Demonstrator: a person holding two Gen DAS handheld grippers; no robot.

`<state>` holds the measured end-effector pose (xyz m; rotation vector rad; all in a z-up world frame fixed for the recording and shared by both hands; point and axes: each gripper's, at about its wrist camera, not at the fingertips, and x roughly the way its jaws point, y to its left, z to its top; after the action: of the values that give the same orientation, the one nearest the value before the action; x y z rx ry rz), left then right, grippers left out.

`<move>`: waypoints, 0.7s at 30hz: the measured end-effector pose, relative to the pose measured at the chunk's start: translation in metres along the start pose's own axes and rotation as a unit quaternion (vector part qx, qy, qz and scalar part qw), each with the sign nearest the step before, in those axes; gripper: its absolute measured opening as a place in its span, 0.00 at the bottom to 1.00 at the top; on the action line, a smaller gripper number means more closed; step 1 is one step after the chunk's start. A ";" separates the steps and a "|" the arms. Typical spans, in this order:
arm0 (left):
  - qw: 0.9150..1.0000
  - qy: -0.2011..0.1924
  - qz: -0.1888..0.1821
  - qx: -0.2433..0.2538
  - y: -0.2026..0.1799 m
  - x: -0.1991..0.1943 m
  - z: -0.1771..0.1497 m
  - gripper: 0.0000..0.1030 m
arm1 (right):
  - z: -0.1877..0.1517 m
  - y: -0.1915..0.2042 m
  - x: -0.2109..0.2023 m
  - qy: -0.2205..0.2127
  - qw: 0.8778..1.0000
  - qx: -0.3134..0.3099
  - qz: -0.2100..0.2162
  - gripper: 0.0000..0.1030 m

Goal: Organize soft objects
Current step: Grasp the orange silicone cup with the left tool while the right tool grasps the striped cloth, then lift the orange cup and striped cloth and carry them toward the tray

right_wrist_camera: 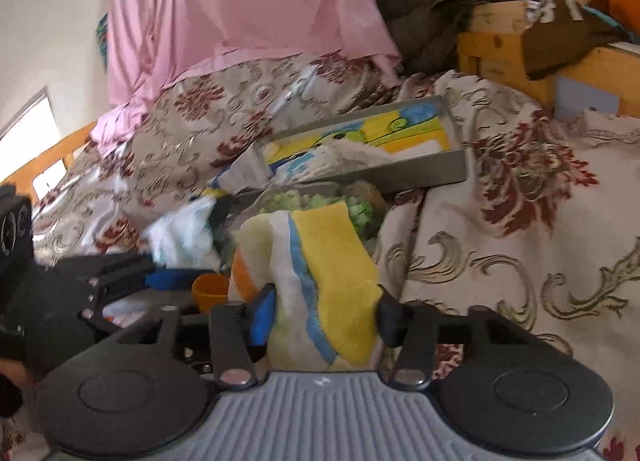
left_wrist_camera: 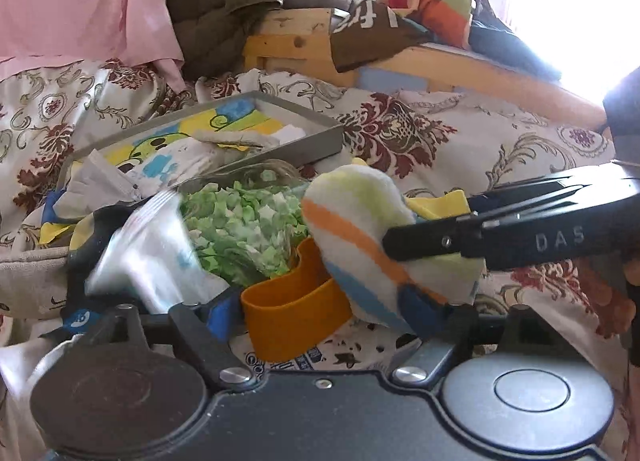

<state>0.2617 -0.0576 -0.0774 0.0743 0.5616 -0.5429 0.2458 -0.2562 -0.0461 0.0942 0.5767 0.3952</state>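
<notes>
1. Surface: bed point(right_wrist_camera: 500, 229) under a floral cover; pink sheet point(right_wrist_camera: 240, 13) heaped at its head.
2. Clearance: grey tray point(left_wrist_camera: 320, 133) and bag of green pieces point(left_wrist_camera: 244, 229) crowd the middle; bare cover toward the right edge.
3. Striped sock point(right_wrist_camera: 332, 281): long axis running away from the right claw point(right_wrist_camera: 324, 317), clamped between its pads. Left claw point(left_wrist_camera: 320, 301) agape, one pad touching the sock.

A white plastic packet point(left_wrist_camera: 144, 257) at the near edge of the bed is smeared by motion blur, its print unreadable. The striped sock point(right_wrist_camera: 320, 289) hides the orange cup's point(right_wrist_camera: 210, 291) right side. The gray tray's point(left_wrist_camera: 320, 133) contents lie partly buried under crumpled cloth.
</notes>
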 end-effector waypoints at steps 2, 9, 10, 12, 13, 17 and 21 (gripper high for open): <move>1.000 0.000 0.001 -0.007 0.000 0.000 0.001 0.72 | 0.001 -0.006 -0.002 -0.008 1.000 0.012 -0.019 0.41; 0.999 -0.001 0.013 -0.032 -0.004 -0.007 -0.003 0.58 | 0.004 -0.020 -0.001 -0.012 0.998 0.037 -0.058 0.36; 0.999 -0.001 0.011 -0.037 -0.005 -0.009 -0.004 0.58 | 0.004 -0.020 -0.001 -0.011 0.997 0.033 -0.062 0.38; 0.999 -0.004 0.010 -0.037 -0.008 -0.012 -0.006 0.58 | 0.004 -0.020 -0.001 -0.014 0.997 0.032 -0.062 0.42; 0.999 -0.004 0.010 -0.035 -0.009 -0.012 -0.006 0.58 | 0.004 -0.021 -0.003 -0.015 0.998 0.036 -0.058 0.47; 1.000 -0.001 0.015 -0.023 -0.014 -0.008 -0.004 0.58 | 0.005 -0.019 -0.006 -0.024 0.998 0.045 -0.035 0.60; 1.000 0.003 0.020 0.001 -0.020 -0.006 -0.004 0.58 | 0.005 -0.018 -0.004 -0.019 0.998 0.056 -0.006 0.69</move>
<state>0.2457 -0.0714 -0.0759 0.0898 0.5645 -0.5053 0.2512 -0.2745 -0.0432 0.2054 0.5619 0.3483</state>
